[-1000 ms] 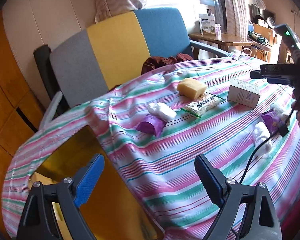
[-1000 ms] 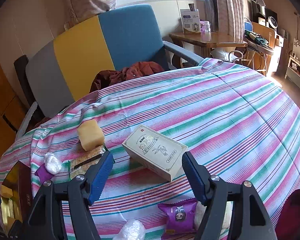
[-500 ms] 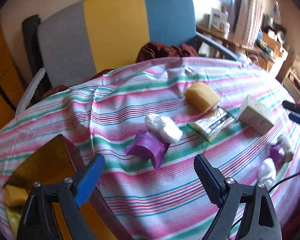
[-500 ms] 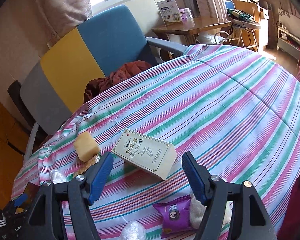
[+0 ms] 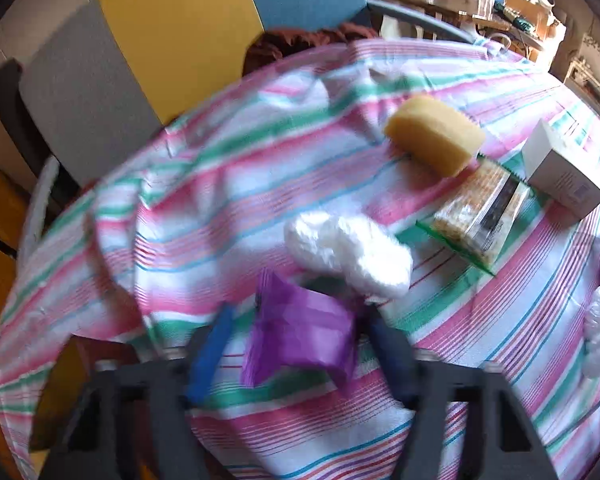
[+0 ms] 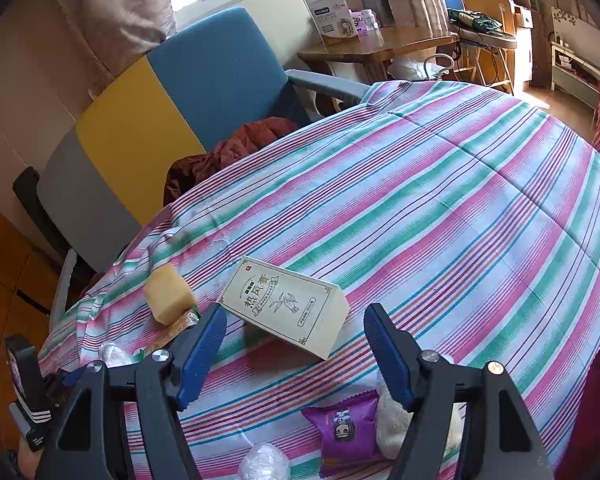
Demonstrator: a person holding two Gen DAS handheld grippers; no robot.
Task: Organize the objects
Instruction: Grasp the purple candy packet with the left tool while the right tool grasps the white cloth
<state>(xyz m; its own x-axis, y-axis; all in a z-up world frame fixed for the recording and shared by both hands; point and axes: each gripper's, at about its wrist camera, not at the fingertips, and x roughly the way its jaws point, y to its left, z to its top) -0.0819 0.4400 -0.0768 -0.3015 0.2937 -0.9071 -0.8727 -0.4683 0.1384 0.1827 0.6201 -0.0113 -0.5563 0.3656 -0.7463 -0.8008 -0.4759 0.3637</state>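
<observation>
Though the left wrist view is blurred, the left tool (image 5: pixel 296 344) stands spread around a purple snack packet (image 5: pixel 300 340) on the striped tabletop (image 5: pixel 228 208), contact unclear; a white plastic-wrapped bundle (image 5: pixel 347 256) lies just beyond the packet. From the right wrist, the right tool (image 6: pixel 296 348) gapes wide just short of a cream carton (image 6: pixel 288 304), with another purple packet (image 6: pixel 347 436) beneath the tool.

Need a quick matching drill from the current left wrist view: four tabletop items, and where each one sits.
1 purple packet
2 yellow sponge
3 cracker pack
4 white box

a. far right on the cloth
b. between the left gripper fingers
c. nearest the chair
d. between sponge and box

Pairs: 1-b, 2-c, 3-d, 4-a
</observation>
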